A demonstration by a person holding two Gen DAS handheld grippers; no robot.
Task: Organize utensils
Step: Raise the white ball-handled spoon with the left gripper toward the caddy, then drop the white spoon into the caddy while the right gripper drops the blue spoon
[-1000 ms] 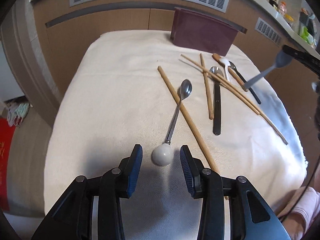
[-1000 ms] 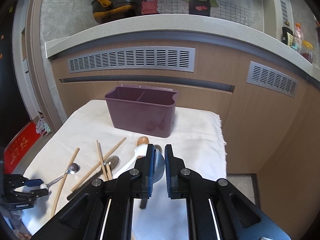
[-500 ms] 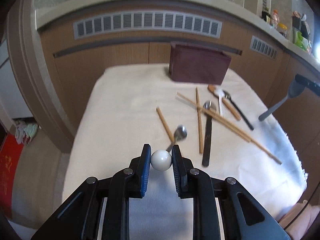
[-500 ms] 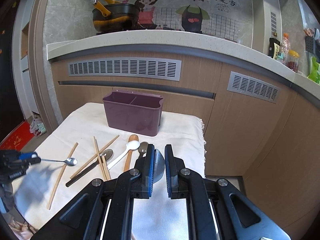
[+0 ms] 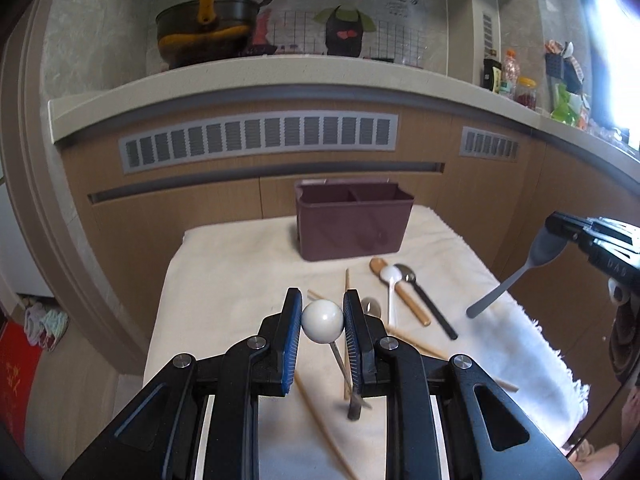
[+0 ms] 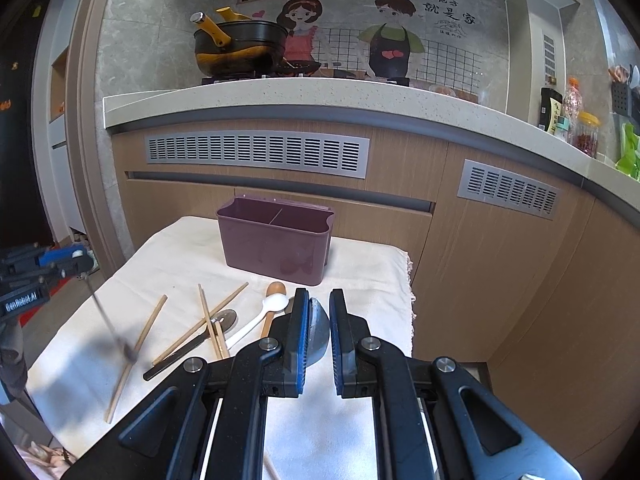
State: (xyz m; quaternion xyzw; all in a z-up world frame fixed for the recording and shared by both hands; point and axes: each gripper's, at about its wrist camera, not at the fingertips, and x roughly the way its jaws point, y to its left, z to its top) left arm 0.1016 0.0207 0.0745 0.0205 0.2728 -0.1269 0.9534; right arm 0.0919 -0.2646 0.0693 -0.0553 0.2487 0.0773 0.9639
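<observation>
Left tongs [image 5: 322, 322] clenched on ball-end spoon [image 5: 322, 321], right tongs [image 6: 319, 330] on grey spoon [image 6: 318, 330] (both lifted off surface), prob. bound for bin [image 5: 352, 226].

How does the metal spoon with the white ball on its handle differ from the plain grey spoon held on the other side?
The metal spoon with the white ball end is gripped by its ball in the left hand-held gripper, bowl hanging down. The plain grey spoon is gripped by its bowl in the right hand-held gripper, handle slanting down. The first has a thin shaft, the second a broader flat handle. Both are lifted clear of the cream cloth.
</observation>
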